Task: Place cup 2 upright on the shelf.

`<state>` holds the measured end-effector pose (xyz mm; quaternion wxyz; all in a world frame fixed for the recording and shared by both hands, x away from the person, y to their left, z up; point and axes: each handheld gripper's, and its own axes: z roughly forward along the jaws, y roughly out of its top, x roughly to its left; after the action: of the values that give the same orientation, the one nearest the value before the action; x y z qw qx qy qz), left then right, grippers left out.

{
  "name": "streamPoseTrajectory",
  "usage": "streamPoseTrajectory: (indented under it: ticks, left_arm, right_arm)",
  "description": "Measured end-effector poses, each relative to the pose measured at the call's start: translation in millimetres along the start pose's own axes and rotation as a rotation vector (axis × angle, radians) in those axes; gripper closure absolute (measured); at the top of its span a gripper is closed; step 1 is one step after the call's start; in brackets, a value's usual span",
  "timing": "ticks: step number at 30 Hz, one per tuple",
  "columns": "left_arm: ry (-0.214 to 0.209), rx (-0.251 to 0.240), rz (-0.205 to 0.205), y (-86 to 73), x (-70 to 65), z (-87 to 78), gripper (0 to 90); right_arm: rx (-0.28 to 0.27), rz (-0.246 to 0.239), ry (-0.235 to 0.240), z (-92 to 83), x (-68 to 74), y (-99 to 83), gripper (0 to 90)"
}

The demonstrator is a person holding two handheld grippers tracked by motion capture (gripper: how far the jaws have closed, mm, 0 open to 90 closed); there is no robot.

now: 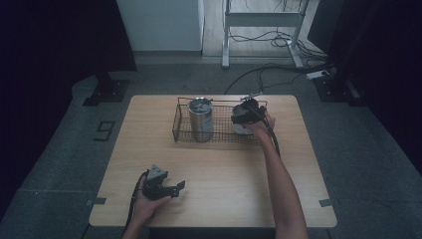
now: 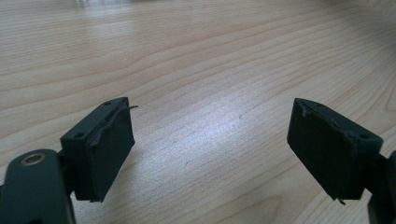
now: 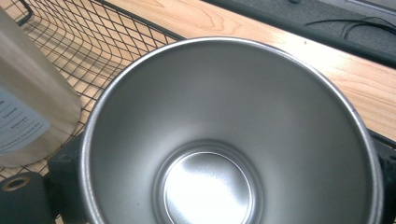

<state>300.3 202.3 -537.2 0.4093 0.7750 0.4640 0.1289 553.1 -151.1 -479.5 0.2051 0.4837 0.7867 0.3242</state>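
Nearest us, the left gripper (image 1: 166, 187) is resting low over the bare wooden tabletop (image 1: 219, 169), jaws spread and empty. We are judging the right gripper (image 1: 247, 113) clamped around the upright steel cup (image 3: 229, 135) in the black wire basket (image 1: 183, 130), beside the taller steel canister (image 1: 200, 119).

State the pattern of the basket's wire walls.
A black diamond mesh on the basket, clearest in the right gripper view.

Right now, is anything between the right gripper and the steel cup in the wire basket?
Nothing visible. The right gripper is already at the steel cup, its jaws flanking the rim. The taller tumbler stands apart, further left in the wire basket.
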Motion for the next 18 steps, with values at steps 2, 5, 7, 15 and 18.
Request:
streamPoseTrajectory:
  ticks: [2, 5, 7, 15, 18]
  left_arm:
    - [0.001, 0.0, 0.0, 0.0, 0.0, 0.1, 14.7]
    - [0.001, -0.001, -0.001, 0.0, 0.4, -0.2, 14.7]
    - [0.001, -0.002, -0.001, 0.1, 0.7, -0.2, 14.7]
    - [-0.001, -0.005, 0.001, 0.2, 1.1, -1.0, 14.7]
    - [-0.002, -0.005, 0.002, 0.1, 1.0, -0.8, 14.7]
  right_arm:
    - [0.004, 0.004, -0.012, 0.7, -0.1, -0.2, 6.5]
    - [0.013, 0.004, -0.023, 1.4, -0.7, -0.4, 6.5]
    - [0.019, 0.001, -0.028, 1.9, -1.3, -0.6, 6.5]
    - [0.042, 0.006, -0.03, 3.5, -2.5, -1.0, 6.3]
    - [0.049, 0.006, -0.039, 3.6, -2.3, -1.5, 6.0]
